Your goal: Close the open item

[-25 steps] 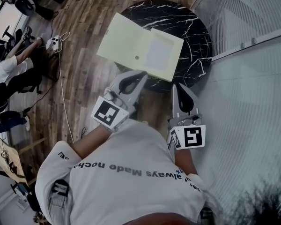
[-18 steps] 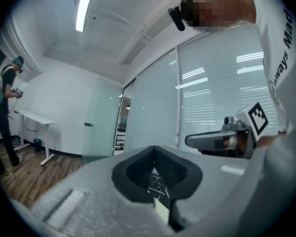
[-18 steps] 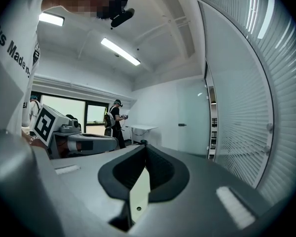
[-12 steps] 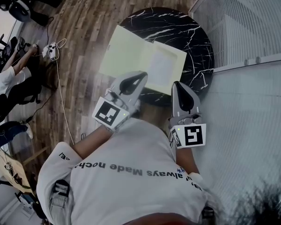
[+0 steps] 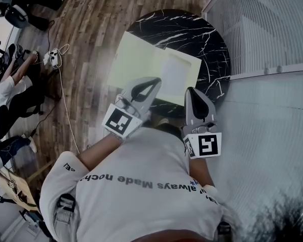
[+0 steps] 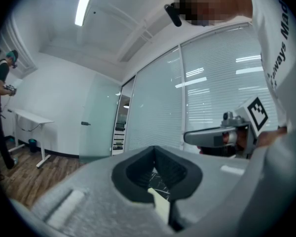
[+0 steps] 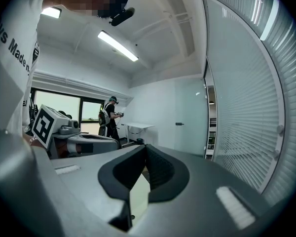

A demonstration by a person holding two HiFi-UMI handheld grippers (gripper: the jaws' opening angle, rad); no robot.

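Both tools [image 5: 151, 84] [image 5: 193, 95] neared folder [image 5: 141, 59]; shirt [image 5: 141, 190] reads "always Made".

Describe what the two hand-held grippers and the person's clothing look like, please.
Both the left gripper and the right gripper have light grey, wedge-shaped bodies that taper to a tip, with a black teardrop-shaped lining near the front. Each carries a white cube with a black square marker: left cube, right cube. The person wears a white short-sleeved T-shirt with dark lettering.
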